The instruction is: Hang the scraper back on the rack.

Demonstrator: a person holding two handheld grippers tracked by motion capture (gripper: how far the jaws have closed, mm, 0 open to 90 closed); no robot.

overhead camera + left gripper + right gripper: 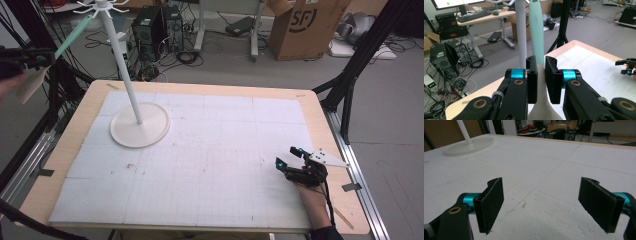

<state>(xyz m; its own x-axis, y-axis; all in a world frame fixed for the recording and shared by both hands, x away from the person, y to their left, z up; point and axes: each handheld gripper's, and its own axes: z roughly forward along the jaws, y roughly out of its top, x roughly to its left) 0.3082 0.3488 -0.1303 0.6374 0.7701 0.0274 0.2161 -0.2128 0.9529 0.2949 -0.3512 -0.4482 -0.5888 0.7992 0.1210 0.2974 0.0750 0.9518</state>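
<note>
Two grippers are at work, well apart. The left gripper (541, 80) is raised off the table's left edge, and its jaws are clamped on a spatula (537, 37) at the narrow neck where the cream blade meets the mint-green handle. The handle runs on ahead of the jaws and upward, toward the hooks at the top of the white rack (121, 60); whether its tip touches a hook I cannot tell. The rack's pole stands just beyond and beside the handle in the left gripper view, its round base on the white mat (210, 165). The right gripper (549, 207) rests low on the mat near the table's right side, jaws spread wide with nothing between them, the rack's base far ahead of it
</note>
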